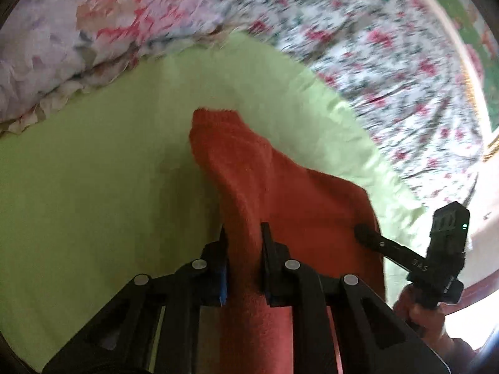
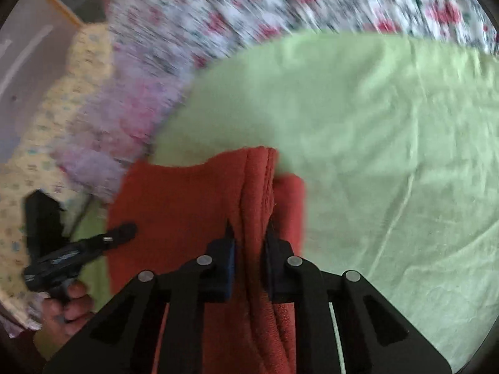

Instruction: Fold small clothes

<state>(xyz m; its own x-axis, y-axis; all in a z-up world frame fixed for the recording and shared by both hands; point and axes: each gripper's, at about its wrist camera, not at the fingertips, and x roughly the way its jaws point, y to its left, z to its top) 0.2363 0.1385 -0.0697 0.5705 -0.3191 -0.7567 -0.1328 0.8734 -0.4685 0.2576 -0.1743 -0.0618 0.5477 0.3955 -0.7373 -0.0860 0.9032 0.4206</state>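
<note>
A red terry cloth (image 1: 280, 187) hangs between both grippers above a light green sheet (image 1: 93, 171). My left gripper (image 1: 242, 233) is shut on one bunched edge of the red cloth. My right gripper (image 2: 248, 232) is shut on the other edge, where the cloth (image 2: 187, 205) shows several folded layers. The right gripper also shows in the left wrist view (image 1: 361, 230), touching the cloth's right edge. The left gripper shows in the right wrist view (image 2: 124, 232) at the cloth's left side. Both views are motion-blurred.
The green sheet (image 2: 389, 155) lies on a floral bedspread (image 1: 358, 46). A ruffled pink floral pillow (image 1: 46, 46) lies at the far left. A yellow patterned cloth (image 2: 46, 124) lies beside the bed's edge in the right wrist view.
</note>
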